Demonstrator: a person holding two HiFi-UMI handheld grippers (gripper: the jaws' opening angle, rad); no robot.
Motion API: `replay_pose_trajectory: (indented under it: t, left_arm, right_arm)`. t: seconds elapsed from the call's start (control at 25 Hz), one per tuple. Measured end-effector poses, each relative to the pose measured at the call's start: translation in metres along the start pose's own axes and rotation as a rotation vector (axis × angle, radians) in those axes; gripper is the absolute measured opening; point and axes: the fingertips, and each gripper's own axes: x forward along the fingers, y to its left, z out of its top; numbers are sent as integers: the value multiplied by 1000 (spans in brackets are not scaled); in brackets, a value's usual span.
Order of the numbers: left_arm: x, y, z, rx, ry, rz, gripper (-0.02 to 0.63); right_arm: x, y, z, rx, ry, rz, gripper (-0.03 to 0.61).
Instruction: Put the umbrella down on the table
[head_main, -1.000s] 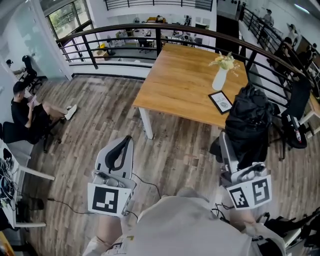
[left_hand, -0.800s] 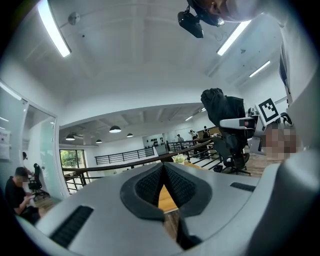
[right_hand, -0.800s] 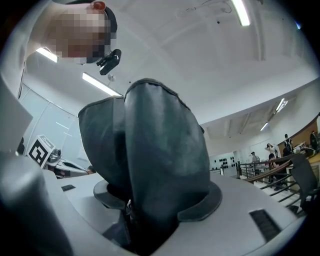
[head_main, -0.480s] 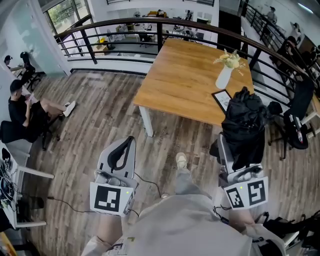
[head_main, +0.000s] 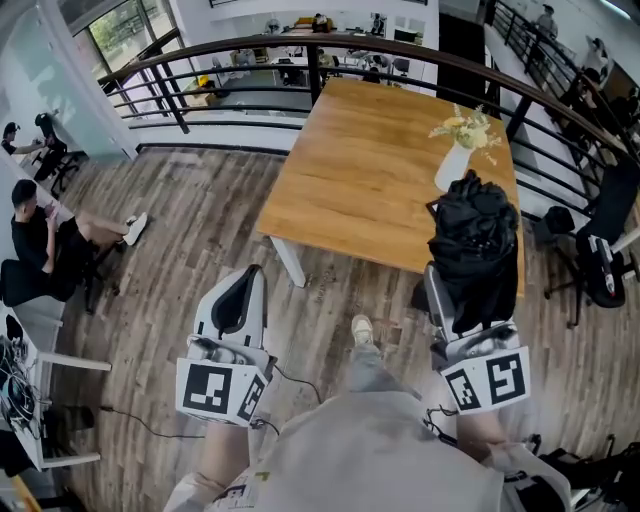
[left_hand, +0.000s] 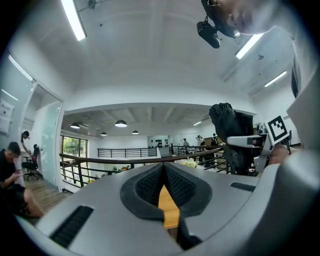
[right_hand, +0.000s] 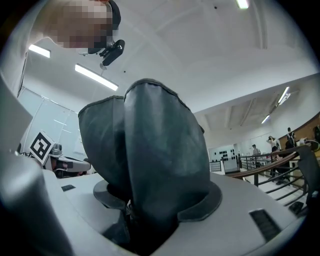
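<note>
Right hand-held gripper (head_main: 452, 305) grips black folded umbrella (head_main: 472, 245), bundle upright, seen against near right edge of wooden bench (head_main: 360, 170). White vase with flowers (head_main: 456, 160) stands on bench just beyond umbrella. Left hand-held gripper (head_main: 247, 290), jaws together, low over plank floor (head_main: 200, 230), well apart from bench. Person's shoe (head_main: 362, 328) on floor between grippers

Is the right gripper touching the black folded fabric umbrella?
Touching: the right gripper view shows the right gripper clamped on the black folded fabric umbrella.
</note>
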Motion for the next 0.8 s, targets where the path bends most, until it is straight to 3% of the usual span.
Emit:
replay_pose_trajectory:
  t: [0.36,0.56,0.8]
  left_arm:
    - [148,4,-20,44,67,-39,17]
    - [240,12,-33,71,111,-50,17]
    - [328,24,-62,46,194,-51,17]
  right_arm:
    - [108,-108,-50,81,89,-31,273]
    - [171,-162,-88,115,167,4,273]
    - [238,-219,-134,198,252,16,275]
